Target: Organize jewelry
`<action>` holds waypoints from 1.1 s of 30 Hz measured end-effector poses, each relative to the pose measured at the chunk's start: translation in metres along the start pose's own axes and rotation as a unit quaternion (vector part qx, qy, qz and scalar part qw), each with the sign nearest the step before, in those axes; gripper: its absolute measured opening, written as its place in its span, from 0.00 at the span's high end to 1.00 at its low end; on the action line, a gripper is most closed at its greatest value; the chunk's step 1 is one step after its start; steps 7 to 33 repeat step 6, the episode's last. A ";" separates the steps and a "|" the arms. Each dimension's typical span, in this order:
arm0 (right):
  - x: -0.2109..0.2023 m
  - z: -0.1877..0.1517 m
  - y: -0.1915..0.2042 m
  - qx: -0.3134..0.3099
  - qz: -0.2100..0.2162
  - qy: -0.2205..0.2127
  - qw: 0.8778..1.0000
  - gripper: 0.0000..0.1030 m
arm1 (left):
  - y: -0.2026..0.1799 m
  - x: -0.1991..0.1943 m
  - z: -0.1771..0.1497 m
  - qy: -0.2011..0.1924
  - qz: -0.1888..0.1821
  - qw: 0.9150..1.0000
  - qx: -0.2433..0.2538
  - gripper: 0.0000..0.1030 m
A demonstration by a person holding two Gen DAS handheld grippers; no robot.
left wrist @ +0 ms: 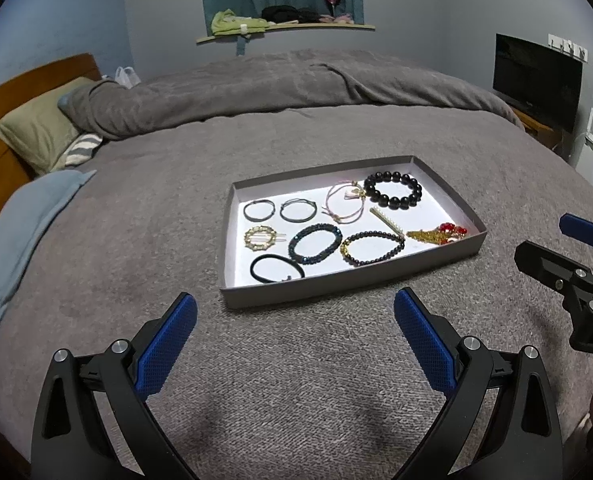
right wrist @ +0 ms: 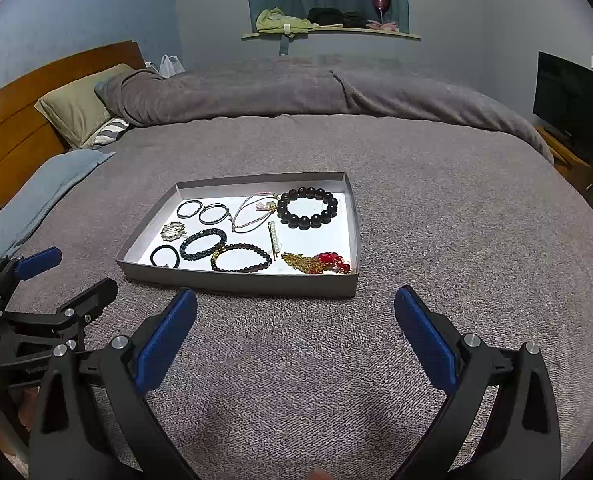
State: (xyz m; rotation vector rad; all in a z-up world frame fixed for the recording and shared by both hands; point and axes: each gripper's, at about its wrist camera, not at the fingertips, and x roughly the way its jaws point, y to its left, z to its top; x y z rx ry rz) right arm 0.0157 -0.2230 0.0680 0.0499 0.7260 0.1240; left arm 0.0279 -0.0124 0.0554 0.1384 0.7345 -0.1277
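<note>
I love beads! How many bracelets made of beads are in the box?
3. The big black bead bracelet lies at the far right of the tray; the dark sparkly one sits near the middle front; the small-bead one with gold beads lies just right of it.

I'm looking along my left gripper (left wrist: 295, 322) and right gripper (right wrist: 295, 322): both are showing matte black angular arms with triangular cut-outs, round silver screw heads at the pivots, and blue pads (right wrist: 167, 343) carrying a fine diamond-mesh texture.
</note>
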 end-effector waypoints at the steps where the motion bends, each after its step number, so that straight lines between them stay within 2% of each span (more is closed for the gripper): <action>1: 0.000 0.000 -0.001 0.001 0.000 0.001 1.000 0.05 | 0.000 0.001 0.000 0.002 0.000 1.000 -0.001 0.05; 33: 0.003 0.000 -0.004 0.003 0.001 0.002 1.000 0.05 | 0.004 0.004 0.000 0.007 0.002 1.000 -0.006 0.05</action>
